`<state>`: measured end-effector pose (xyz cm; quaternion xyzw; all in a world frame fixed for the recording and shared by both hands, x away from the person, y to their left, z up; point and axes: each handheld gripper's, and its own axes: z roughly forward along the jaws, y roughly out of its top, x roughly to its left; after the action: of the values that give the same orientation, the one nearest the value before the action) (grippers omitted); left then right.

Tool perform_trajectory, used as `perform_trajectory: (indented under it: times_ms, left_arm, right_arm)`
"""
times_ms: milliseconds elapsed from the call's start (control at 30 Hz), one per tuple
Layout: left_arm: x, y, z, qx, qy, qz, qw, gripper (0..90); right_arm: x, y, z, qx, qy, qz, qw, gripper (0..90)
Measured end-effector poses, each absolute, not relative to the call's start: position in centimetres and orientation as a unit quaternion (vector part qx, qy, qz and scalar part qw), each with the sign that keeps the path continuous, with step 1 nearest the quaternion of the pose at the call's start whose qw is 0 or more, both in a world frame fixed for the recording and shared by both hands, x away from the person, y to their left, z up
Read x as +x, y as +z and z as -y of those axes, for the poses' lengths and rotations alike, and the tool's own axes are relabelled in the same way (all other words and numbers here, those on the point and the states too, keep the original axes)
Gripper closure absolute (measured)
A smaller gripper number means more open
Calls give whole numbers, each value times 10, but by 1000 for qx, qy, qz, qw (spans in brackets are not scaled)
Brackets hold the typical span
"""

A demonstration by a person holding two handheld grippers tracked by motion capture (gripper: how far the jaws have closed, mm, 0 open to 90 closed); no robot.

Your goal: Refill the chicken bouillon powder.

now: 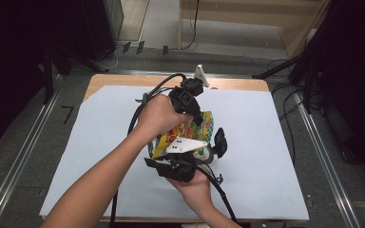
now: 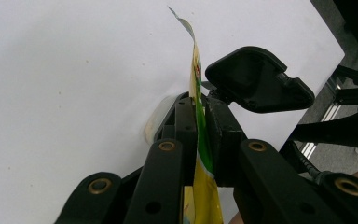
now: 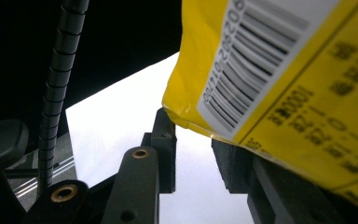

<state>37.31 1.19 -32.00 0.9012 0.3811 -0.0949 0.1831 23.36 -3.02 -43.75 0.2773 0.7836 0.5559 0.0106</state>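
You hold a yellow snack bag (image 1: pixel 190 135) up over the middle of the white paper (image 1: pixel 266 142) that covers the table. Both of your grippers are right at the bag, one on each side.

Your left gripper (image 2: pixel 200 126) has its jaws closed tight on the bag. In the left gripper view you see the bag edge-on, like a thin strip. It runs straight out between the two jaws and pokes up past their tips, so this pinch is on a flat edge of the bag.

Your right gripper (image 3: pixel 193 154) is not closed. In the right gripper view there is a clear gap between its jaws, and you can see white paper through the gap. The corner of the bag with the barcode hangs just above that gap and leans over one jaw. It is not down in between them yet.

So the bag is above and a little to one side of the right jaws. I think you need to bring those jaws up around that corner before you squeeze. If you squeeze now, they may close on air.
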Motion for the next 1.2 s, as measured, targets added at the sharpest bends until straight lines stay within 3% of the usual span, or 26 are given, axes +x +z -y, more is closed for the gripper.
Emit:
perform_trajectory:
  times_ms: [1200]
  left_arm:
    - [370,-320,-22,898,-89,-390,183,848]
  right_arm:
    - [235,-439,23,264,557,-788,8,726]
